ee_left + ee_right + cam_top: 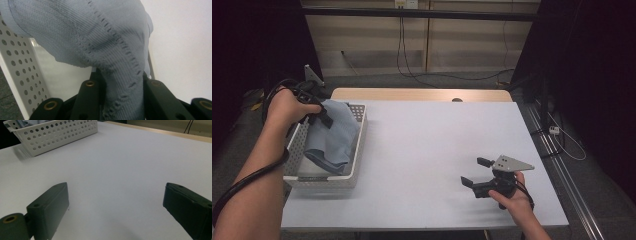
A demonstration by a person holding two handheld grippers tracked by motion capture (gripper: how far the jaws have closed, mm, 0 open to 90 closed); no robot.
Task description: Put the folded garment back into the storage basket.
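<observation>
Blue knit cloth (334,134) hangs from the left hand-held gripper (323,116), pinched between its nearly closed jaws, drooping lengthwise straight down into the white perforated basket (357,159), while the right hand-held gripper (473,173) rests wide open and empty on the counter (432,145), well right of that basket.

The left gripper (314,107) holds a blue cloth (334,135) over the white basket (354,165) at the counter's (432,150) left edge, while the right gripper (477,172) rests low, jaws wide apart
</observation>
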